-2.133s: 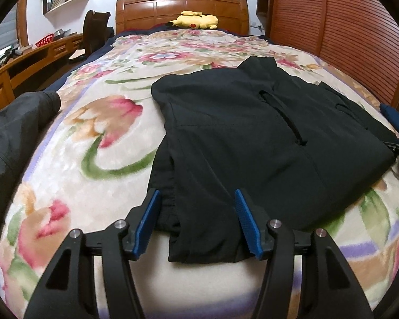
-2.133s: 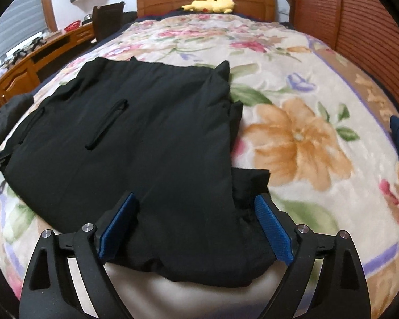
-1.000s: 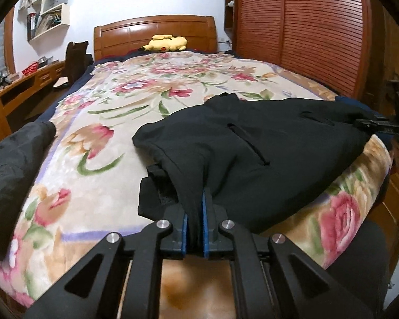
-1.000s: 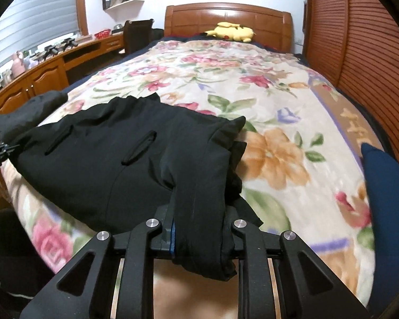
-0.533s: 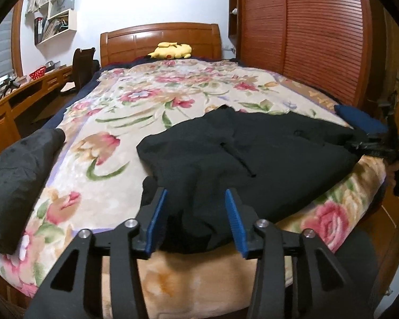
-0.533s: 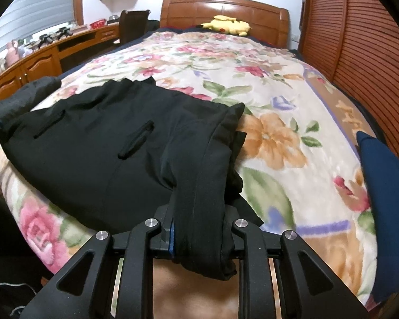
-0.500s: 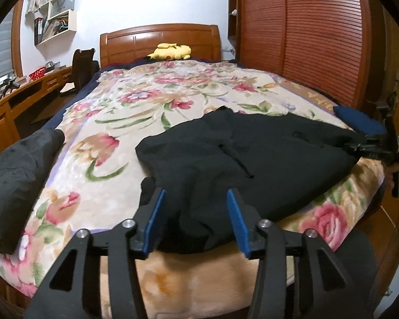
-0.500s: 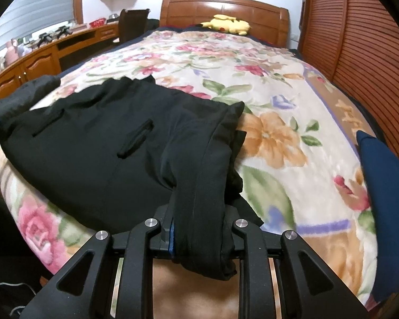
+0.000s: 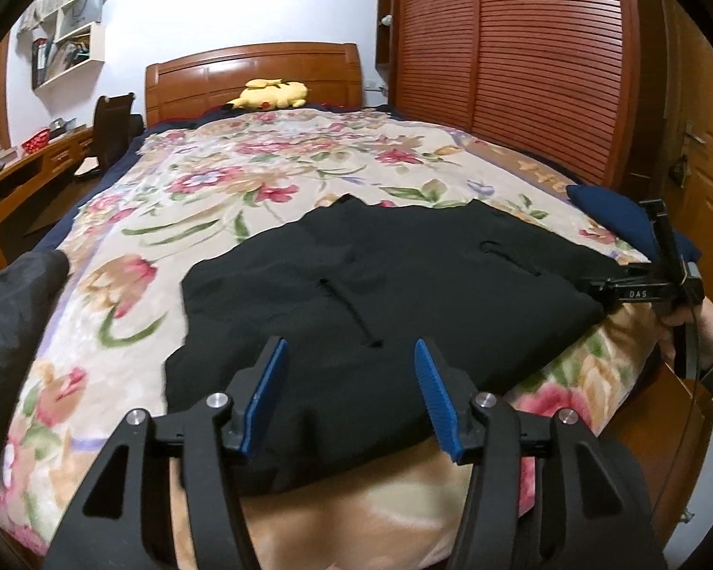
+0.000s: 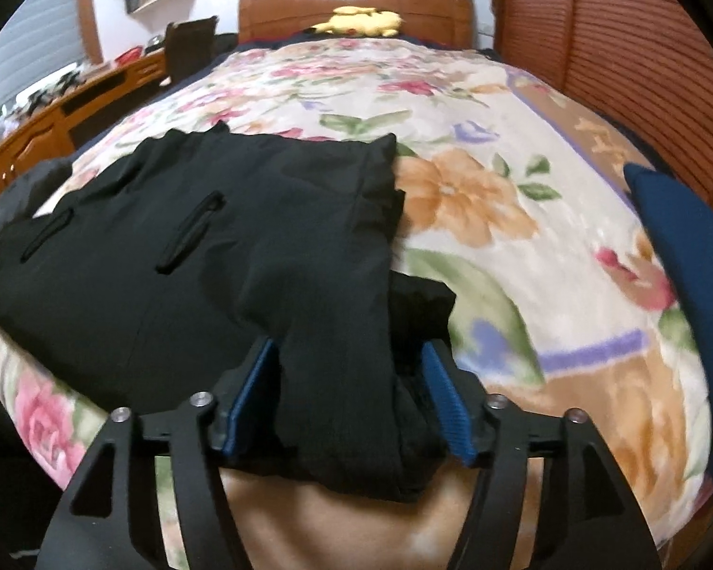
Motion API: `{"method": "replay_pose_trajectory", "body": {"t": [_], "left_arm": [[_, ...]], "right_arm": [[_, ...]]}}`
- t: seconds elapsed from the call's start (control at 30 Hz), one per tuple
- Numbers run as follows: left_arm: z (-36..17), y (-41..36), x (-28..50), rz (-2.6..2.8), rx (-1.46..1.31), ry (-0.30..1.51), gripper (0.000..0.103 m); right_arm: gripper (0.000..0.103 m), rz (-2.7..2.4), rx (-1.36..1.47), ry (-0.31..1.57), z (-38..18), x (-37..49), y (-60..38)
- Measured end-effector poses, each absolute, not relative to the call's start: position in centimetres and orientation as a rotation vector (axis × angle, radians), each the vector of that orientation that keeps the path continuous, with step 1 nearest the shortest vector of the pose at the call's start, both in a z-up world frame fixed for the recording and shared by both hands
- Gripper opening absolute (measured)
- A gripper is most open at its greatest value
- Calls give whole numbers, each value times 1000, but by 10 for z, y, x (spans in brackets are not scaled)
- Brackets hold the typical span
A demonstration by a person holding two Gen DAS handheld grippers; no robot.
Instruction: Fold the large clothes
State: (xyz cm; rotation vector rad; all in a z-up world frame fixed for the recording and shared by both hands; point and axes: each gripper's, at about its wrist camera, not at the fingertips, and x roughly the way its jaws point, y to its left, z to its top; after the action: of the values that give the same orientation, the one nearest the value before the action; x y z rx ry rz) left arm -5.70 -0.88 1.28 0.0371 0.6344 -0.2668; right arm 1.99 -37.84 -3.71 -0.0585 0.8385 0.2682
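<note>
The folded black fabric garment (image 9: 385,294) lies at the near edge of the floral blanket (image 9: 242,180), filling mid-frame. The left gripper (image 9: 351,394) has just opened, its jaws clear of the cloth. The right gripper (image 10: 349,401) has just spread its jaws, loosely flanking a bunched fold.

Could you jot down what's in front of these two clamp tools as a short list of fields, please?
place: bed with a floral blanket
garment: black clothing, folded, lying across the blanket's near edge
left gripper: jaws apart, just been opening, garment edge lying between them, pads not pressing it
right gripper: jaws apart, just been opening, a bunched fold between the pads, grip released
other items: yellow plush toy by the headboard; dark blue cushion at the bed's right side
</note>
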Motion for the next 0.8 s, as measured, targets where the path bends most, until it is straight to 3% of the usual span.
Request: {"method": "replay_pose_trajectory", "body": {"t": [0.8], "left_arm": [[-24,-91,-21,-401,42,714,55]], "right_arm": [[68,207,6,849,-45,8,-375]]}}
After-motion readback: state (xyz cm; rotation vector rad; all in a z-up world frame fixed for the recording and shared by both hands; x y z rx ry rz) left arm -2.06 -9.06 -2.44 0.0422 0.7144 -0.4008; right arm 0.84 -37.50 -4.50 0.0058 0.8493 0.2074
